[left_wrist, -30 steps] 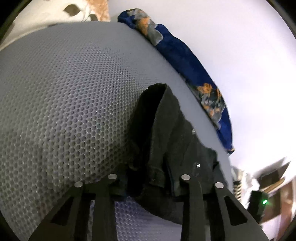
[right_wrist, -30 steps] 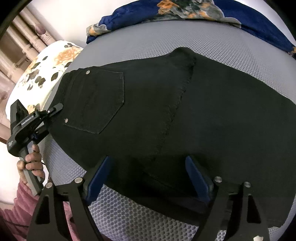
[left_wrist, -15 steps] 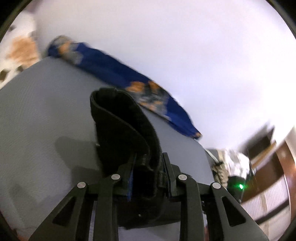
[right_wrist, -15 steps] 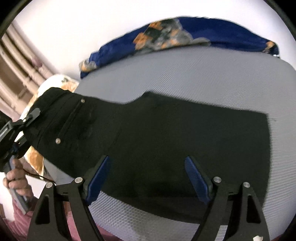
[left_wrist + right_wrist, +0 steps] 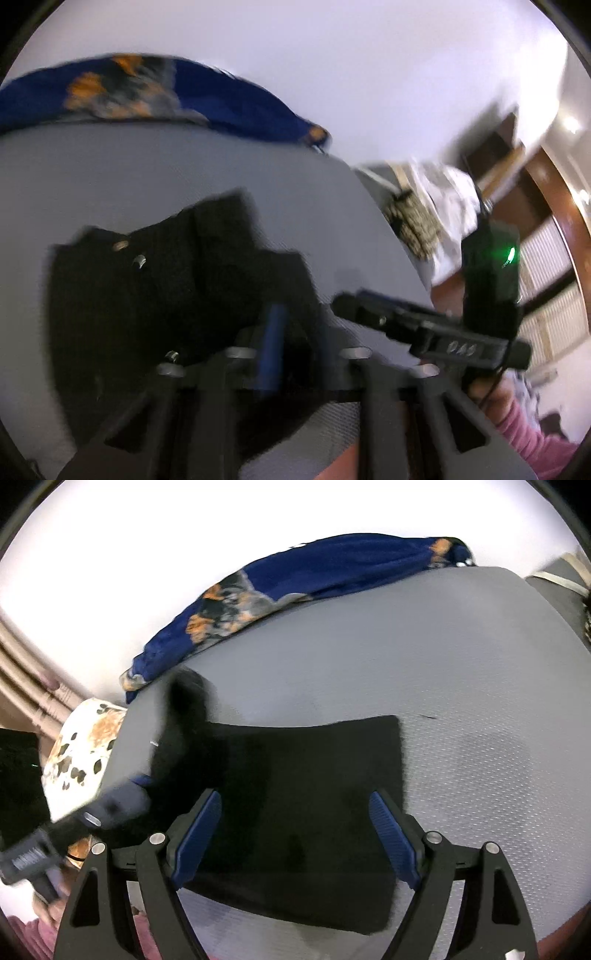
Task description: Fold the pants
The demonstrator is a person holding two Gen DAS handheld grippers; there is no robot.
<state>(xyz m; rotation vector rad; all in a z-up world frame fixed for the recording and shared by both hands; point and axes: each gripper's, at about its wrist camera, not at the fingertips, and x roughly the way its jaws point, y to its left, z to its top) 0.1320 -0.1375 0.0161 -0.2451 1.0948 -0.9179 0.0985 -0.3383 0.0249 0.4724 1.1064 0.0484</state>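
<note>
The black pants (image 5: 314,775) lie partly folded on the grey mesh mattress (image 5: 443,664). My left gripper (image 5: 297,332) is shut on a bunched edge of the pants (image 5: 147,295); dark fabric fills the gap between its blue pads, and the view is blurred. In the right wrist view this left gripper (image 5: 140,794) holds the waistband end up at the left, so cloth rises in a hump there. My right gripper (image 5: 295,830) stands open and wide just above the flat layer, with its pads clear of the cloth. It shows at the right of the left wrist view (image 5: 354,310).
A blue floral blanket (image 5: 295,576) runs along the mattress's far edge by the white wall. A floral pillow (image 5: 81,746) lies at the left end. A hand in a pink sleeve (image 5: 528,439) holds the right gripper. Wooden furniture and clutter stand beyond the right edge.
The left gripper has lifted the waistband end and swung it across toward the right gripper, doubling the pants over. The right gripper has shifted over the cloth, its jaws as wide as before.
</note>
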